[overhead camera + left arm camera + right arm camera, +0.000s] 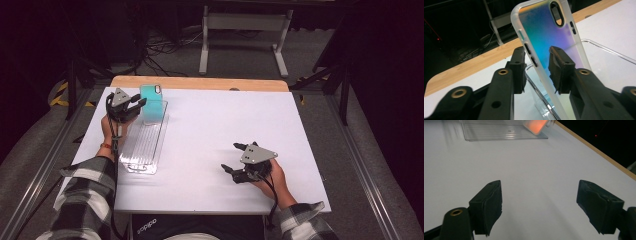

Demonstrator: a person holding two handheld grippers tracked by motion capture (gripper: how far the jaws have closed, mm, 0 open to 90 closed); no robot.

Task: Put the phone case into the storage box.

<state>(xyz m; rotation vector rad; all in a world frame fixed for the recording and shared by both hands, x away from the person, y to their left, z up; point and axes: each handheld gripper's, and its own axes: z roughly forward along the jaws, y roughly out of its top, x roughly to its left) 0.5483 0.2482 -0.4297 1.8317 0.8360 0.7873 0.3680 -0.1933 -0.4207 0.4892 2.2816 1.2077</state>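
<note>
Bright table, dark surroundings, soft focus

A phone case (151, 102) stands on the far end of a clear tray (143, 145), at the table's (210, 130) left side.

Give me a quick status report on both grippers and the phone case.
Left gripper open around the phone case, pads apart from it. Case upright in clear tray. Right gripper open, empty, over white table. Nothing in the way.

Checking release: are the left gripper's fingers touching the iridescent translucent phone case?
Cannot tell. In the left gripper view the iridescent translucent phone case stands between the left gripper's fingers; a gap shows at one finger, but the other overlaps the case.
</note>
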